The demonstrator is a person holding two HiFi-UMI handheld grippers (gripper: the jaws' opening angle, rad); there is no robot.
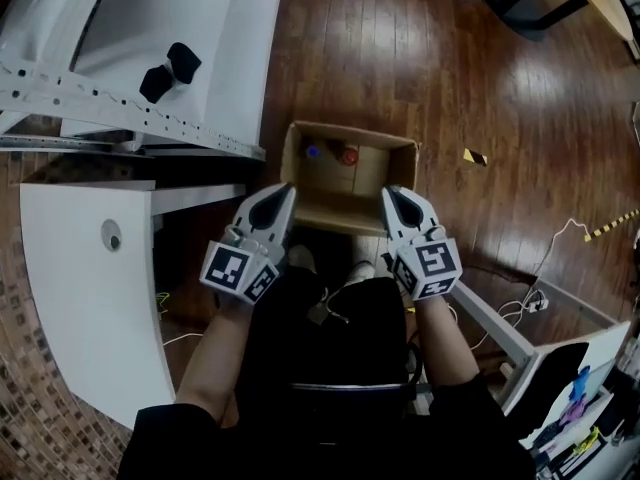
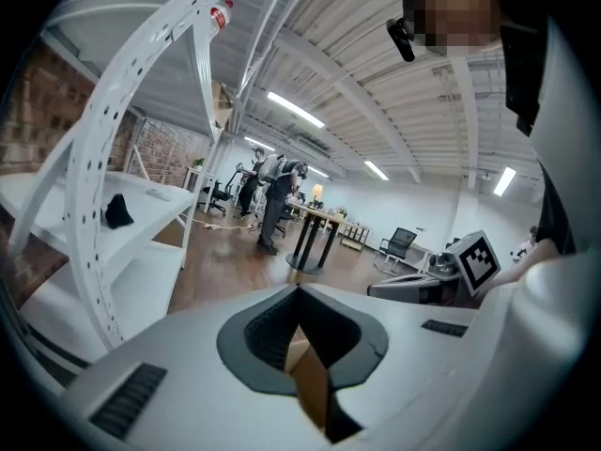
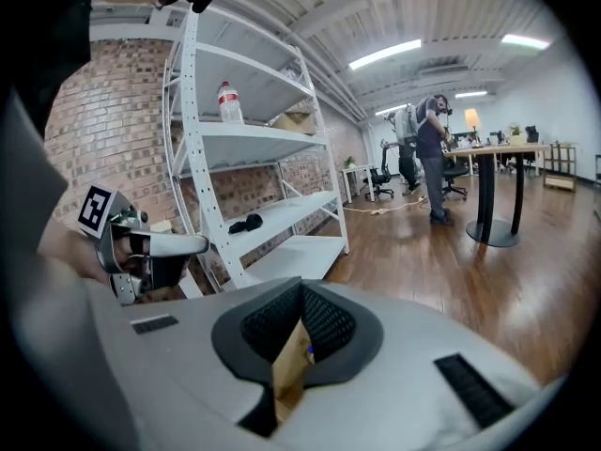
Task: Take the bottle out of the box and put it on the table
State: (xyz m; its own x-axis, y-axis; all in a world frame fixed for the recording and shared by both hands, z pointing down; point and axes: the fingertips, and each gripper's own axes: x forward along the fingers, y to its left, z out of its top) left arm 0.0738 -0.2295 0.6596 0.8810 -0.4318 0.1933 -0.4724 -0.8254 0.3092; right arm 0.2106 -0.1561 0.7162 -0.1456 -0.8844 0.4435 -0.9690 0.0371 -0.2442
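Note:
An open cardboard box (image 1: 342,216) stands on the wood floor just ahead of the person's knees. Inside at its far end I see a blue-topped thing (image 1: 313,151) and a red-topped thing (image 1: 349,156) from above; which is the bottle I cannot tell. My left gripper (image 1: 288,190) hangs over the box's near left corner, jaws together and empty. My right gripper (image 1: 388,194) is over the near right corner, shut and empty too. In each gripper view only a sliver of cardboard (image 2: 310,376) (image 3: 285,363) shows below the closed jaws.
A white shelving rack (image 1: 150,58) with two black objects (image 1: 168,70) stands at the upper left. A white table top (image 1: 90,298) lies at the left, another table (image 1: 590,368) at the lower right. Cables (image 1: 560,238) trail on the floor. People (image 2: 272,195) stand far off.

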